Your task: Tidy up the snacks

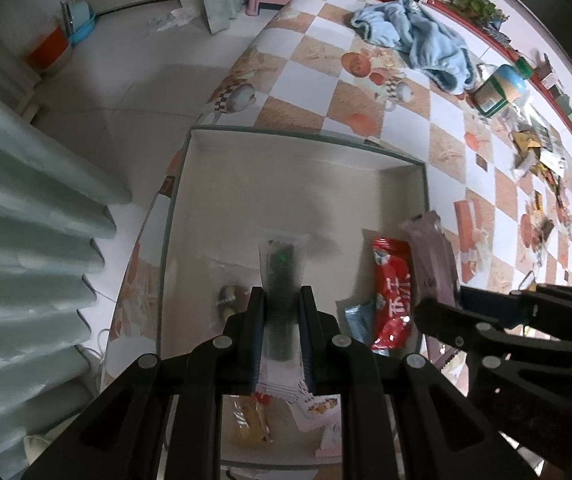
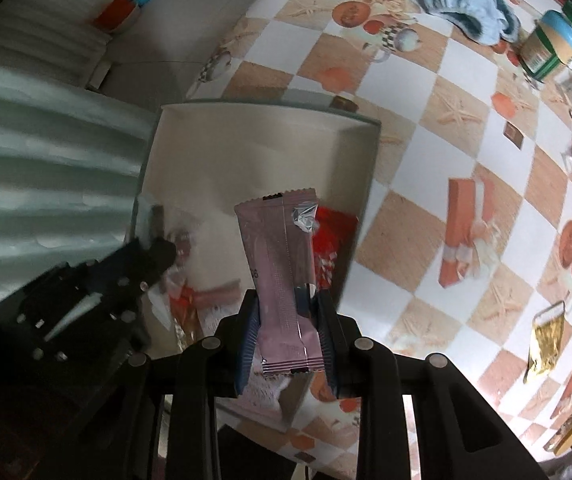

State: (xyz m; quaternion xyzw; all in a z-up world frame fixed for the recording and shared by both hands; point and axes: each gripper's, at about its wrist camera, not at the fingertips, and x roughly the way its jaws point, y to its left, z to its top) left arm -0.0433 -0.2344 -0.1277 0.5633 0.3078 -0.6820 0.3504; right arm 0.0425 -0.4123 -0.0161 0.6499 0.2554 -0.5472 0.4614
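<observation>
Snacks feel light and crinkly. Left tool (image 1: pixel 282 300) squeezes a clear packet (image 1: pixel 282 268), right tool (image 2: pixel 287 312) squeezes a pink packet (image 2: pixel 282 264), over the box (image 1: pixel 297 152). Hold their middles.

Clear packet (image 1: pixel 282 280) with dark contents, held upright over the white box (image 1: pixel 305 168). Pink packet (image 2: pixel 282 276), crimped ends, held upright above the box's right edge. Inside the box: red packet (image 1: pixel 391 296), small blue packet (image 1: pixel 359 320), yellow packet (image 1: pixel 250 420). More snacks (image 1: pixel 541 160) lie scattered on the checked worktop (image 1: pixel 365 80).
</observation>
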